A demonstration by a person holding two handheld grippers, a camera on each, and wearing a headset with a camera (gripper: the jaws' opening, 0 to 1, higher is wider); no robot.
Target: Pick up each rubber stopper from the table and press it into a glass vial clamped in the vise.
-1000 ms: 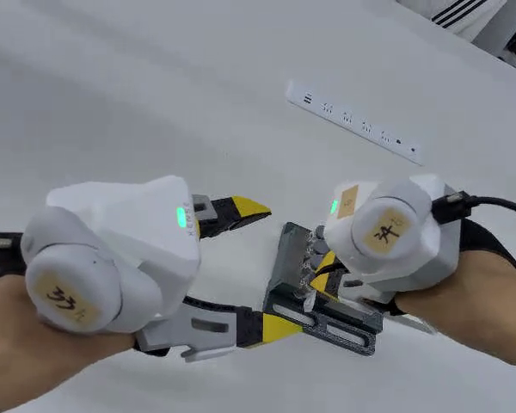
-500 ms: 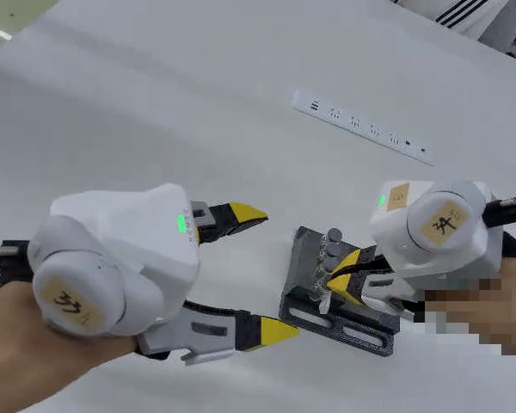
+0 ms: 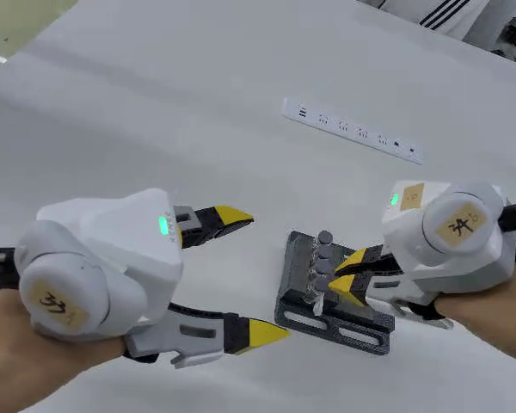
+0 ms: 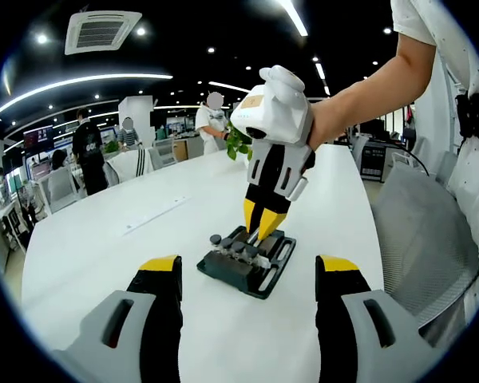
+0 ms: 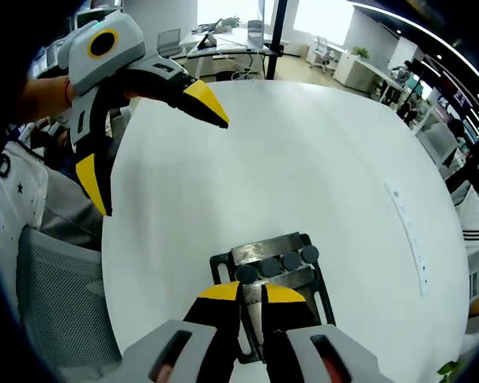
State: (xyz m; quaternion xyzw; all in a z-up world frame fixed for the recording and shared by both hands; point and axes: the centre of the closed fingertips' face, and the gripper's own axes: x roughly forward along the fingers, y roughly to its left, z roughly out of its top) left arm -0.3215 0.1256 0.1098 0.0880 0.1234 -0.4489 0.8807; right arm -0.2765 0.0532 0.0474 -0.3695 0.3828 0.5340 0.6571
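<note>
— What is hard to make out here?

— The glass vials point(image 3: 316, 277) themselves. In the head view they are only a pale blur in the vise point(image 3: 327, 317), low and right of centre. The dark rubber stoppers point(image 3: 324, 251) on top read clearly. The right gripper view shows four of them in a row across the vise at lower middle, each seated in a vial. The vise's near end is cut off there behind that gripper's own jaws.

— And the right gripper point(image 3: 342, 274)?

— Its yellow-tipped jaws are drawn almost together, with only a thin slit between them, and I see nothing in that slit. The tips sit just beside the row of stoppers. I cannot tell whether they touch the vise.

— The left gripper point(image 3: 267, 274)?

— It is spread wide and empty at the lower left of the head view, well apart from the vise. In its own view the two jaws frame the vise from either side.

— What differs from a second ago?

— Back then the right gripper's white body covered the vials. It has since pulled back toward the right edge, so the whole row now shows. The left gripper stays spread as before. The power strip point(image 3: 353, 131) at upper right and the white table point(image 3: 138, 103) shift only with the camera.
</note>
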